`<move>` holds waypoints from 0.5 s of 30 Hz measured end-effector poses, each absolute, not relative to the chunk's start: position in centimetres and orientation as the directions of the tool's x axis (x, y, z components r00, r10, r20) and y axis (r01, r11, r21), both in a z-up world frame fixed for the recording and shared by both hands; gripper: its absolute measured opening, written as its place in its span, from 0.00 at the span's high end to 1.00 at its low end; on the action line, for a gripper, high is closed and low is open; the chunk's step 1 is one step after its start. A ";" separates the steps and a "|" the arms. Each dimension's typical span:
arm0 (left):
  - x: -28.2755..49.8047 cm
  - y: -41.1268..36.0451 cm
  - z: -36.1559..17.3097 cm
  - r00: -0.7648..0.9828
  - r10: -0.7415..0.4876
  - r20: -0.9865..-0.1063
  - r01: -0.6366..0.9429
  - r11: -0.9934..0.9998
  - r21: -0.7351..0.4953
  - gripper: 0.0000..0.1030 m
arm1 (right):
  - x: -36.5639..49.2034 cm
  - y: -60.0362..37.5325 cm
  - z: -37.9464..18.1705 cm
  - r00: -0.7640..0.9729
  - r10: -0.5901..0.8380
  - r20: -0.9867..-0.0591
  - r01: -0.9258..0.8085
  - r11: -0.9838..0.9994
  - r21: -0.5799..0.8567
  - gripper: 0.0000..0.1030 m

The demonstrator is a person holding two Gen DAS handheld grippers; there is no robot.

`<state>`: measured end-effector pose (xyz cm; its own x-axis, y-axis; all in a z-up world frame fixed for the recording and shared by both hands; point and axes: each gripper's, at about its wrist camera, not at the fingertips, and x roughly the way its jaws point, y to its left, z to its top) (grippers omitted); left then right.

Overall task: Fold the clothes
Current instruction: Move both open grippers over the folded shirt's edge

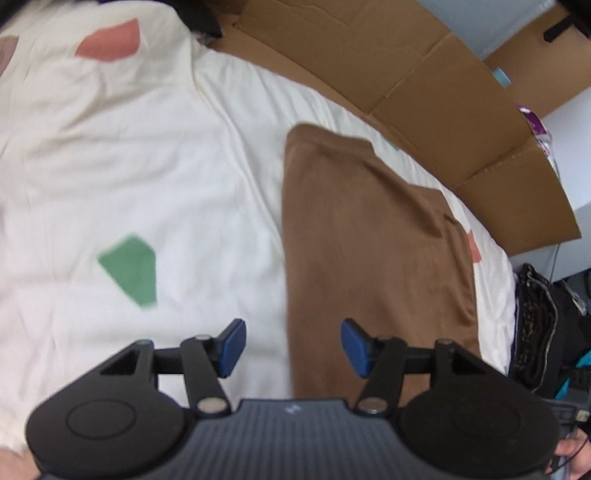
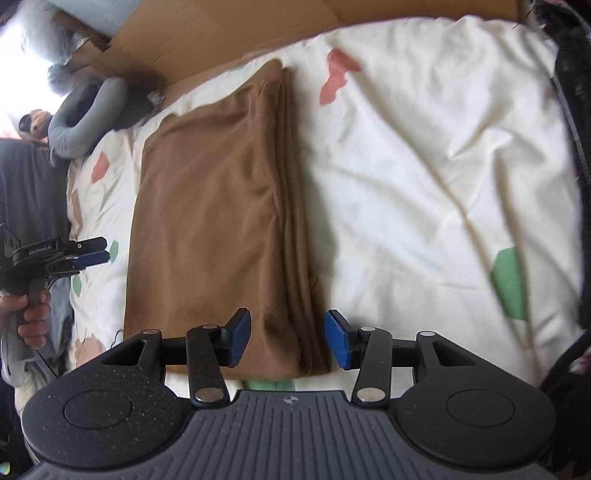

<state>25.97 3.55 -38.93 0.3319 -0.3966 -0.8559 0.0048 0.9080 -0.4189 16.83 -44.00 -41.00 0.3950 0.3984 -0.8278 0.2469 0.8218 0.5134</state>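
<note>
Brown garment [image 2: 218, 221] folded on bed [image 2: 424, 166]; both grippers' fingers [image 1: 232, 347] [image 2: 338, 343] released, empty (next: regrasp corners evenly).

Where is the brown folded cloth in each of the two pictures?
Left wrist view: the brown folded cloth lies right of centre, running from the middle down to the left tool.
Right wrist view: the brown folded cloth lies left of centre, its stacked edge on its right side, just above the right tool.
Shared landmark: the cardboard along the far side of the white bedsheet.
</note>
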 end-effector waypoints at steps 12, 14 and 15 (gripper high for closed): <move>21.5 0.9 -41.2 0.235 -0.442 -0.866 0.022 0.893 -0.450 0.43 | 16.6 -43.5 -43.0 0.388 0.417 -0.822 0.293 0.790 0.539 0.51; 21.2 0.7 -42.1 0.206 -0.465 -0.861 -0.007 0.879 -0.476 0.44 | 16.6 -43.3 -43.2 0.389 0.422 -0.819 0.293 0.786 0.544 0.58; 21.1 0.7 -42.4 0.197 -0.470 -0.860 -0.016 0.876 -0.482 0.47 | 16.6 -43.1 -43.2 0.388 0.422 -0.820 0.286 0.790 0.542 0.65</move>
